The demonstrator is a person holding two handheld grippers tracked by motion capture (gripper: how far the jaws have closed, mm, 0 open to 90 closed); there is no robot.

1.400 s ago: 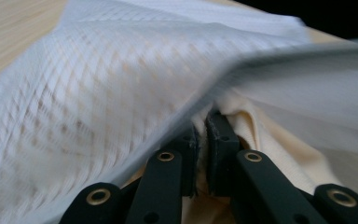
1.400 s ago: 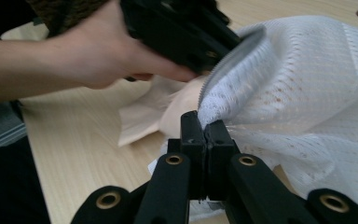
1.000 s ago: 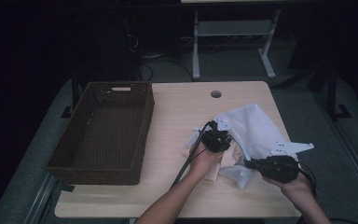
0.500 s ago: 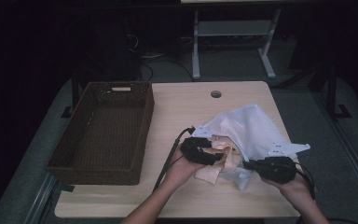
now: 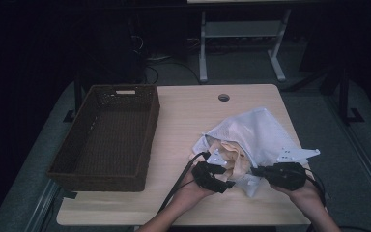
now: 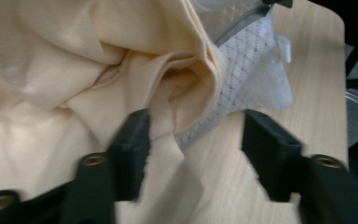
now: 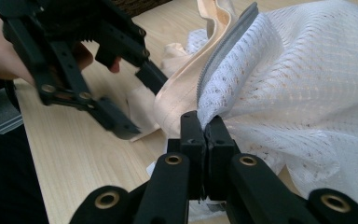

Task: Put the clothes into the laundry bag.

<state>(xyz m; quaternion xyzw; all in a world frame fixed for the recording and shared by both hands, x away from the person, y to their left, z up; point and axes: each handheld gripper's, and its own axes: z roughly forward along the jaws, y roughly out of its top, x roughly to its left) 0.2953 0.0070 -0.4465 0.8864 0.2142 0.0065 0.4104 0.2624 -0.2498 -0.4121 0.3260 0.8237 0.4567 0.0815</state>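
Observation:
A white mesh zip bag [image 5: 265,130] lies on the right half of the table with a cream cloth [image 5: 232,157] bunched at its mouth. My right gripper [image 7: 205,126] is shut on the bag's mesh edge [image 7: 242,84] beside the grey zipper; from above it [image 5: 257,170] sits at the bag's near corner. My left gripper [image 6: 198,149] is at the cloth's near edge, jaws apart and just closing. A strip of cream cloth [image 6: 168,135] lies between them against one pad, unpinched. It also shows in the high view [image 5: 228,182] and in the right gripper view [image 7: 140,103].
A dark wicker basket [image 5: 152,130] stands on the left half of the wooden table [image 5: 188,116], with a cable hole [image 5: 223,97] at the back. Bare wood [image 6: 233,186] lies under the left jaws. Desk legs and cables stand on the floor behind.
My left gripper has moved off the top of the bag toward the table's near edge and its jaws now stand apart around the cloth. More cream cloth shows at the bag's mouth. The right gripper stayed.

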